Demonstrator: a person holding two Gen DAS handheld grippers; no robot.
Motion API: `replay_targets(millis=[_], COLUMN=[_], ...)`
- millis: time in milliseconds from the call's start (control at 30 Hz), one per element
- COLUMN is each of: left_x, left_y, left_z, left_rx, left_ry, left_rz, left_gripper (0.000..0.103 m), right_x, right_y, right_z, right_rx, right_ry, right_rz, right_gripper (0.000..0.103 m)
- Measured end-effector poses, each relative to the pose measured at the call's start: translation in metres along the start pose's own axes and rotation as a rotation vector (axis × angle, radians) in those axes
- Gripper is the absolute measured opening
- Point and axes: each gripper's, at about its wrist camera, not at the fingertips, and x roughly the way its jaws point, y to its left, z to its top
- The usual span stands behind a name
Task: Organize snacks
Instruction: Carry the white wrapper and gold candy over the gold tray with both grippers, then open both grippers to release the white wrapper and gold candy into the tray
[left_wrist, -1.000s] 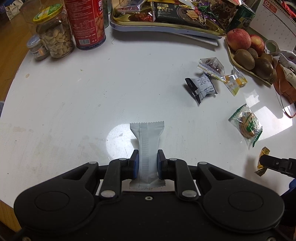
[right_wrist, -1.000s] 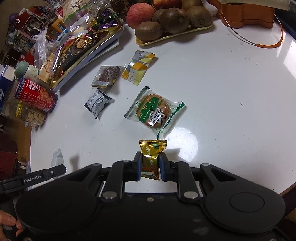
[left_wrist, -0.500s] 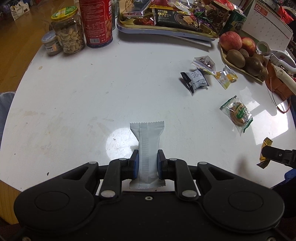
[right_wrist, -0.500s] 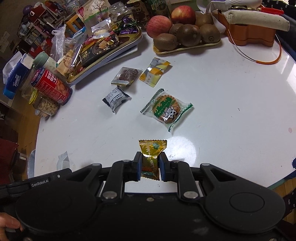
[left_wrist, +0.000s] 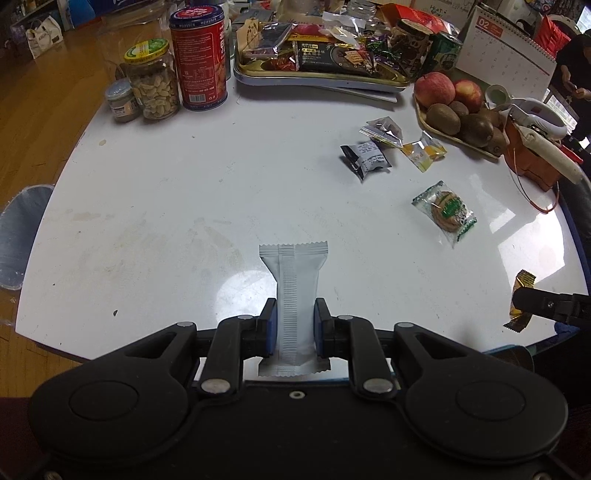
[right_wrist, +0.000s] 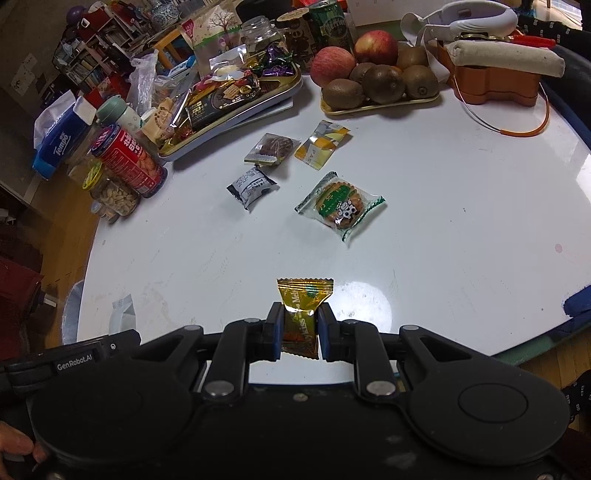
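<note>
Left tongs (left_wrist: 294, 322): clamped on a long white foil snack bar with crimped ends (left_wrist: 294, 295), gripped at its lower half, upper end sticking out past the fingertips, clear of the surface.
Right tongs (right_wrist: 299, 325): clamped on a small gold-and-green foil candy packet (right_wrist: 303, 310), crimped top edge fanning out above the pads, off the surface.
Counter: round white counter (left_wrist: 184, 192), scuffed, glossy patches of light near both held items.
Loose snacks, mid-counter: round biscuit in a clear wrapper with green edges (right_wrist: 340, 206); black-and-white small wrapped cake (right_wrist: 251, 186); clear packet with a dark brown biscuit (right_wrist: 272, 148); yellow-and-silver sachet (right_wrist: 322, 144). The last two lie just beside each other; the biscuit lies nearest the right tongs.
Far edge: gold-rimmed metal tray heaped with wrapped sweets (left_wrist: 317, 75); red cylindrical tin (left_wrist: 198, 55) beside a glass jar of peanuts with a green lid (left_wrist: 153, 85).
Fruit: shallow tray of apples and kiwis (right_wrist: 376, 79), right of the sweets tray.
Cross view: right tongs and their gold packet show at the right edge of the left camera.
</note>
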Motion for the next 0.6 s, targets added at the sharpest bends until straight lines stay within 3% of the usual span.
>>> replay_targets(millis=[333,600], left_x=[-0.02,-0.007], left_y=[-0.025,-0.057], left_z=[-0.058,-0.101], left_rx=[0.045,0.145], left_ry=[0.057,0.177], left_rz=[-0.076,-0.12], left_gripper=[0.025,0.025], right_x=[-0.037,-0.035], right_y=[0.005,-0.004], right_z=[-0.071,-0.114], right_rx=[-0.068,-0.105], right_ry=[0.081,0.195], right_rz=[-0.008,-0.106], right_gripper=[0.021,0.021])
